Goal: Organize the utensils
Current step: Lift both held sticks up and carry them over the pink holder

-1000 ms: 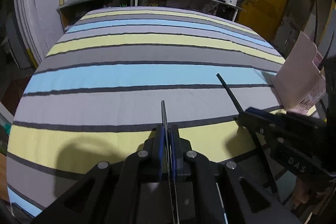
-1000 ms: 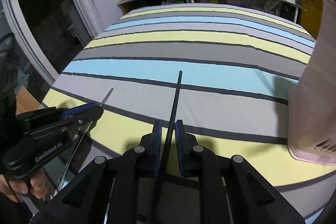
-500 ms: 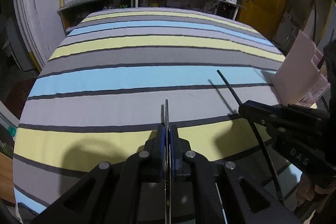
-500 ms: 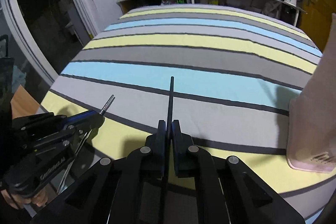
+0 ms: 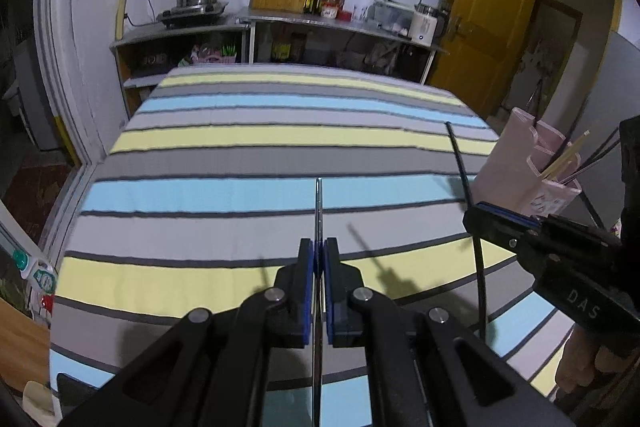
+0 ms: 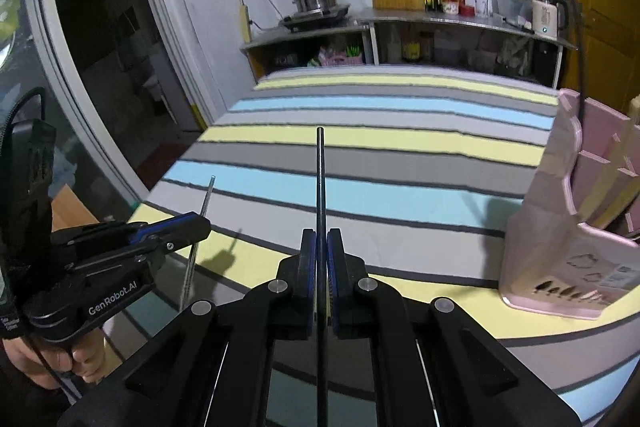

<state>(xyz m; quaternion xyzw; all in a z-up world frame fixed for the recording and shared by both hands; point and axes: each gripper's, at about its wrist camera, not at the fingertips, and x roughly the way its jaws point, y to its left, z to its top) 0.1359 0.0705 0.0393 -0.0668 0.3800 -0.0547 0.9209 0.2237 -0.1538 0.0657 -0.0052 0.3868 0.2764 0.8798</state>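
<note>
**Both chopsticks gripped; the pink holder is off to my right**

I see the striped surface (image 5: pixel 248 163) running away ahead of both sets of fingers, with nothing lying on it near them. The largest thing that matters is the pink utensil holder (image 6: pixel 576 243), standing upright on the surface to the right of my right gripper (image 6: pixel 321 259) and a little ahead of its fingers. From the left wrist view the holder (image 5: pixel 524 163) sits much further right, beyond the right gripper (image 5: pixel 480 211) itself. So I judge the right hand is clearly the nearer one and should probably deliver first. The holder's open compartments face up, and pale wooden chopsticks (image 6: pixel 612 187) plus some thin dark sticks already lean in them.

The right fingers are closed on a black chopstick (image 6: pixel 320 179), pinched partway along its length. Its long axis runs straight out ahead of the fingers, so I think it must swing right and tip upright to drop into a compartment.

The left gripper (image 5: pixel 319 267) has its fingers closed on a thin metal chopstick (image 5: pixel 319 203), again pointing straight ahead along the fingers. In the right wrist view that chopstick looks silvery and slim, and its tip (image 6: pixel 211 179) shows clear of the surface.
</note>
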